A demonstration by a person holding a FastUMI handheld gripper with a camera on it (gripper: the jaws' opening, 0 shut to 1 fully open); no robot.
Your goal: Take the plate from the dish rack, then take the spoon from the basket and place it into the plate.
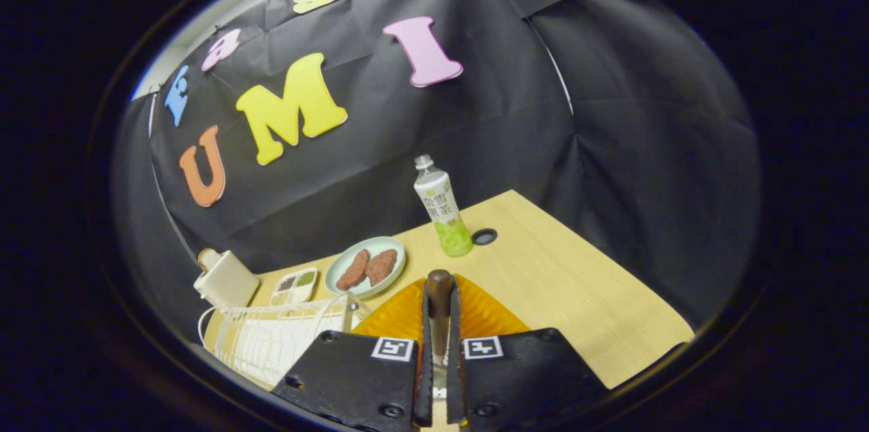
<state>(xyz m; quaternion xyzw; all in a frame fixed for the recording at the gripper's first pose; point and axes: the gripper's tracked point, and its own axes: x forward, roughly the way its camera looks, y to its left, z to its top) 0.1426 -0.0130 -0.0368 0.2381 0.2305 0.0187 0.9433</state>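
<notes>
My gripper is shut on the spoon, whose brown wooden handle stands up between the two fingers and ends in a rounded tip just past them. Right behind and below the spoon lies the orange ribbed plate on the wooden table, partly hidden by the fingers. The white wire dish rack stands to the left of the fingers, next to the orange plate. The spoon's bowl is hidden.
A pale green plate with two brown patties lies beyond the rack. A green tea bottle stands behind the orange plate, beside a round hole in the table. A white container and a small divided tray sit far left.
</notes>
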